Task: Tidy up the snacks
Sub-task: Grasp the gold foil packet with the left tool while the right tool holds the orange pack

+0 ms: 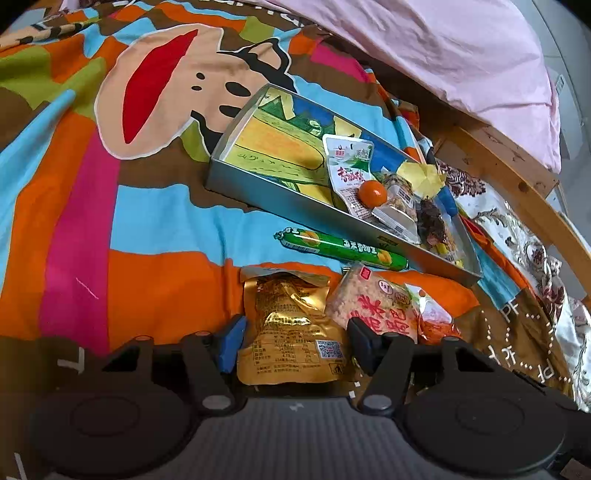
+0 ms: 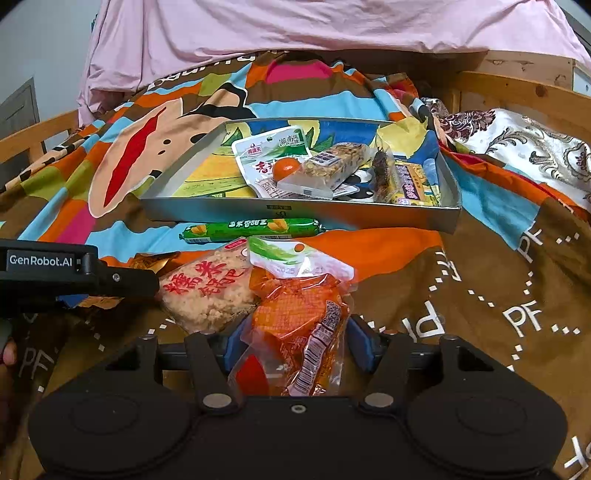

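My left gripper point(image 1: 295, 343) is low over the bright bedspread, its blue pads point(image 1: 231, 347) against both sides of a gold foil packet point(image 1: 291, 325). My right gripper point(image 2: 299, 347) is shut on an orange clear-wrapped packet point(image 2: 295, 317), which bulges between the pads. A rice-cracker pack point(image 2: 210, 291) with red lettering lies between the two packets. Beyond it a green corn sausage point(image 2: 251, 229) rests in front of the silver tray point(image 2: 207, 212). In the tray are a white-green pouch point(image 2: 269, 155), a small orange ball point(image 2: 286, 168), a granola bar point(image 2: 332, 162) and other wrapped snacks.
The left tool's black housing point(image 2: 48, 262) reaches in from the left, with a hand point(image 2: 5, 354) at the edge. A pink quilt point(image 2: 295, 29) is heaped behind the tray. The wooden bed frame point(image 2: 517, 88) and a white patterned cloth point(image 2: 524, 144) lie to the right.
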